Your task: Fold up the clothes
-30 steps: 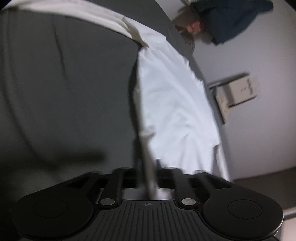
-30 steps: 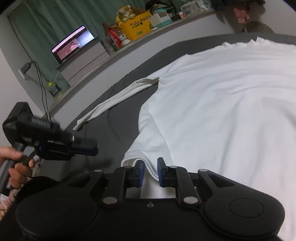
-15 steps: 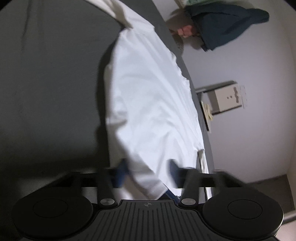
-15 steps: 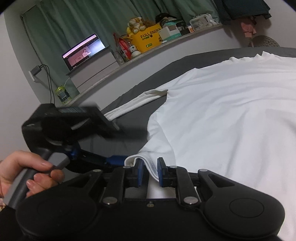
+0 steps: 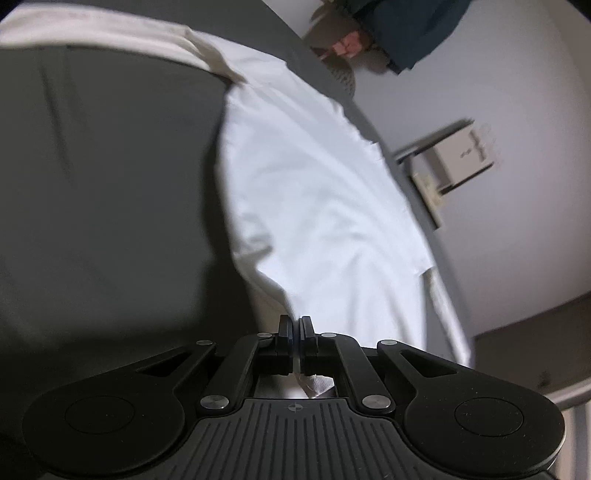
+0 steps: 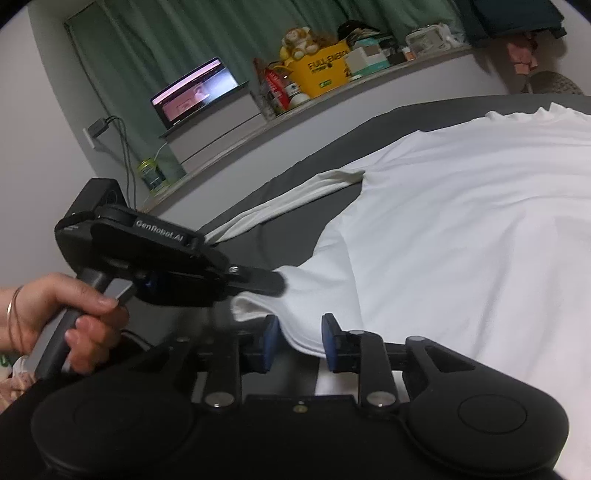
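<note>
Nearest the right wrist camera, at the near edge of the bed (image 6: 295, 192), the right hand-held gripper (image 6: 297, 341) has its blue-padded jaws opening, a clear gap between them; the hem of the white shirt (image 6: 461, 236) runs through that gap, and the pads do not press on it. Just beside it, toward the bed's near left corner, the left hand-held gripper (image 6: 277, 282) reaches in from the left, its black fingers closed on a bunched bit of the same hem. A person's hand (image 6: 70, 317) wraps its handle, thin bangles at the wrist.

From the left wrist view, that left hand-held gripper (image 5: 295, 328) has its jaws fully together, with a thin fold of the white shirt (image 5: 321, 206) pinched between the pads and a scrap of cloth showing behind them.

Farther out, the shirt lies spread over the dark grey bed, body smooth with shallow creases, one long sleeve (image 6: 291, 206) stretched flat toward the bed's far left edge.

Beyond the bed, a ledge along the wall carries an open laptop (image 6: 195, 92), a yellow box (image 6: 321, 70) with a plush toy on top, and small containers. Green curtains (image 6: 221, 33) hang behind them.
</note>
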The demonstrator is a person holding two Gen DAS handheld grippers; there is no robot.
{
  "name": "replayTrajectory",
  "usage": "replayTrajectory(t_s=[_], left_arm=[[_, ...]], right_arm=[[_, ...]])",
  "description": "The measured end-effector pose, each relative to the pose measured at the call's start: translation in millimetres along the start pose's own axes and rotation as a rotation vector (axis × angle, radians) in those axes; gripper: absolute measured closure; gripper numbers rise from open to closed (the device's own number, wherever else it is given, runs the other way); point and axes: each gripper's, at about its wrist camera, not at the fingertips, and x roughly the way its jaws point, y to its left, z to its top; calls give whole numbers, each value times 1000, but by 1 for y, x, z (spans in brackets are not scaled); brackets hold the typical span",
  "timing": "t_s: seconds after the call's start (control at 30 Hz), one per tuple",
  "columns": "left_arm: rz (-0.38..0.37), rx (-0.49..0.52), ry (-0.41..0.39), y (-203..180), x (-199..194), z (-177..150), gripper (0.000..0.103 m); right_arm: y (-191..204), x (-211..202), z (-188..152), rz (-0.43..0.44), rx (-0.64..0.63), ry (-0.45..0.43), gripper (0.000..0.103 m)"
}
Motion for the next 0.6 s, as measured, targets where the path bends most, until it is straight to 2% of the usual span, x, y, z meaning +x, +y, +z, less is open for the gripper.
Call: replayTrajectory(t_s=[0.2, 0.3, 0.37, 0.5, 0.6], left_arm=[[82, 16, 21, 38, -36, 4, 101], [53, -23, 12, 51, -40, 4, 101], [35, -8, 2, 50, -41, 2, 100], [89, 44, 34, 41, -34, 3, 101], [129, 64, 66, 39, -28, 5, 101]], right_arm=[[5, -3, 1, 30, 33, 37, 72], [5, -10, 1, 31, 51, 38, 71], [2, -14, 1, 4, 59, 35, 70], [-3, -25, 7, -52, 104, 35, 65], [-12, -42, 19, -172, 115, 107, 61]])
